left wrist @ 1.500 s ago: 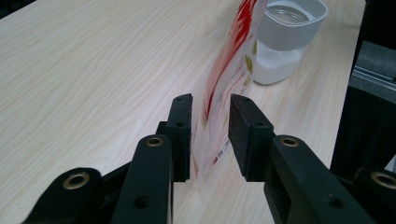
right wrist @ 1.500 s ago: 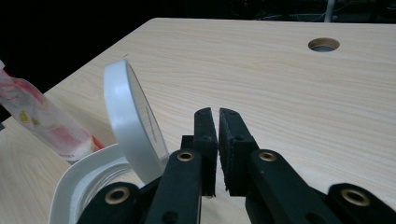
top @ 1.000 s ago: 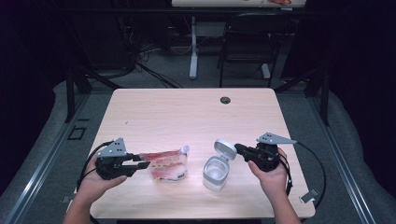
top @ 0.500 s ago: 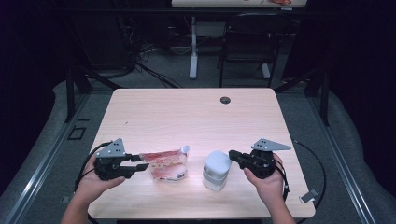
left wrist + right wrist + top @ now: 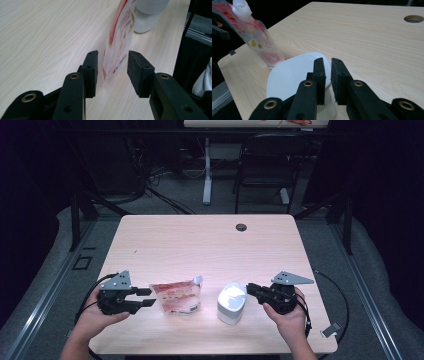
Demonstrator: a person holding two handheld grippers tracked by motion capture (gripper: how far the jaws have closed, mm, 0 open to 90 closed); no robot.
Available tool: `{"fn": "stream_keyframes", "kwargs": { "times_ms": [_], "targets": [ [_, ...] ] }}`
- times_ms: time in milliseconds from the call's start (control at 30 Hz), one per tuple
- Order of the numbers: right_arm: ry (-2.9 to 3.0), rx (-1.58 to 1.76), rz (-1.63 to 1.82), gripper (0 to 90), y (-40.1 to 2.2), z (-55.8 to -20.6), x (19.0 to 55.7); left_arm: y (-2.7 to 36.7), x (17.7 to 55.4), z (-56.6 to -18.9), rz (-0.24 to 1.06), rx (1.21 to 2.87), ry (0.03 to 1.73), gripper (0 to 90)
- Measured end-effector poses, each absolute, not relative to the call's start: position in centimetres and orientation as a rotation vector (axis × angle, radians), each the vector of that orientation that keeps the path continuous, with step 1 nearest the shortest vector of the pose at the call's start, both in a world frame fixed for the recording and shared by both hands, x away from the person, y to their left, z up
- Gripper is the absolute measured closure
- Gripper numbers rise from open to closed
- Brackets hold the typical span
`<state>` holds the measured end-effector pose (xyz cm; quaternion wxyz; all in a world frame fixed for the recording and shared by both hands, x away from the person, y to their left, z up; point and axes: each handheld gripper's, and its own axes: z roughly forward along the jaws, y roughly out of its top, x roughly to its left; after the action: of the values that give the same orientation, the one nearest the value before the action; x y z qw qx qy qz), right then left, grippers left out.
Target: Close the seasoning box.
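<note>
The tabletop [image 5: 200, 245] is pale wood with a round cable hole [image 5: 241, 227] near its far edge, at about 12 o'clock from the things in hand. Behind it, on the dark floor, stand a chair [image 5: 265, 165] and a white post of another desk [image 5: 206, 172].

Toward the near edge stand two things side by side, just apart. The larger is the red-and-white spouted pouch [image 5: 176, 296], upright, its open spout [image 5: 198, 280] at the upper corner toward 3 o'clock. At 3 o'clock from it stands the white container [image 5: 231, 303], its flip lid [image 5: 294, 72] lying shut on top.

The left gripper [image 5: 145, 298] sits at 9 o'clock from the pouch, held in the person's left hand [image 5: 92, 317]. Its fingers [image 5: 91, 72] are spread and have just been opening; in the left gripper view the pouch's near edge stands between them with a clear gap on each side, touched by neither.

The right gripper [image 5: 250, 290] lies at 3 o'clock from the container, in the right hand [image 5: 287, 317]. Its fingers [image 5: 337, 80] stand only narrowly apart, having just been opening a little, with nothing between them; in the right gripper view their tips hang over the rim of the shut lid, and whether they touch it I cannot tell.
</note>
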<state>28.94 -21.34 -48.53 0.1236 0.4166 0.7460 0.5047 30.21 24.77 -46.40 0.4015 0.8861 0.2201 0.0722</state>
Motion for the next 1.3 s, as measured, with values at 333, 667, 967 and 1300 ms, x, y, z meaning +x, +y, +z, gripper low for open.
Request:
{"fn": "stream_keyframes", "kwargs": {
  "times_ms": [333,667,967,1300],
  "targets": [
    [2.136,1.249,1.478,77.7,-22.4,-48.8,28.8,26.5,30.6,-47.0,0.202,2.221,0.615,60.8],
    [2.099,1.296,1.457,72.9,-23.9,-49.6,28.7,27.9,31.5,-48.3,0.240,2.161,0.734,60.5],
    [2.057,1.339,1.439,68.6,-25.0,-50.5,28.5,28.3,32.1,-49.6,0.266,2.143,0.821,60.5],
    [2.043,1.370,1.336,64.6,-25.4,-52.2,28.4,28.2,32.8,-50.8,0.274,2.117,0.901,58.6]
  ]
}}
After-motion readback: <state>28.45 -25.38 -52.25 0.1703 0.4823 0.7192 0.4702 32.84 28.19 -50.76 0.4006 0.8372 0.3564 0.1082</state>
